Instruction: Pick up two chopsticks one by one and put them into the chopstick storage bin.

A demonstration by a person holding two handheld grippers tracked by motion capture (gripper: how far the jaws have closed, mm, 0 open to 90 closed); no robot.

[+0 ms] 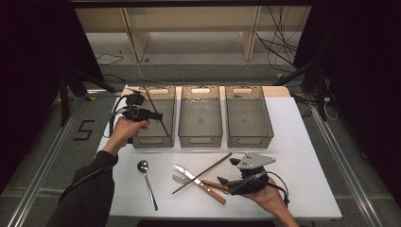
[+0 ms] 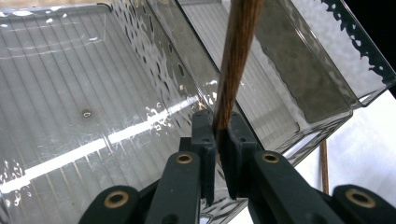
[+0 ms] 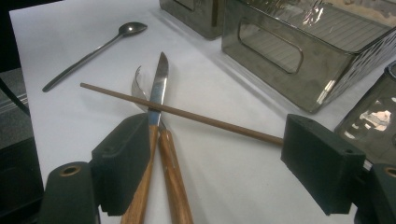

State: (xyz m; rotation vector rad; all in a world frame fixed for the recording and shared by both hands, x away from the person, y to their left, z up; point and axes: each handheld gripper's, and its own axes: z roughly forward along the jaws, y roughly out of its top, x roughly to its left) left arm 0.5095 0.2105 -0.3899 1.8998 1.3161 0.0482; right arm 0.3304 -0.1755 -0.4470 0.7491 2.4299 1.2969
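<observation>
My left gripper (image 1: 158,116) hovers over the left grey bin (image 1: 152,140), shut on a brown wooden chopstick (image 1: 150,99) that slants across the bin. In the left gripper view the chopstick (image 2: 238,56) rises from between the closed pads, above the bin's ribbed floor (image 2: 70,93). My right gripper (image 3: 222,163) stands open low over the table front. The wooden handles of a knife (image 3: 159,88) and a fork (image 3: 137,84) lie between its jaws close to the left pad, and a second chopstick (image 3: 187,114) lies across them.
Three see-through grey bins stand in a row at the back: left, middle (image 1: 200,140) and right (image 1: 249,140). A metal spoon (image 1: 144,175) lies on the white table left of the knife (image 1: 198,182) and fork (image 1: 179,178). The second chopstick (image 1: 203,172) crosses them.
</observation>
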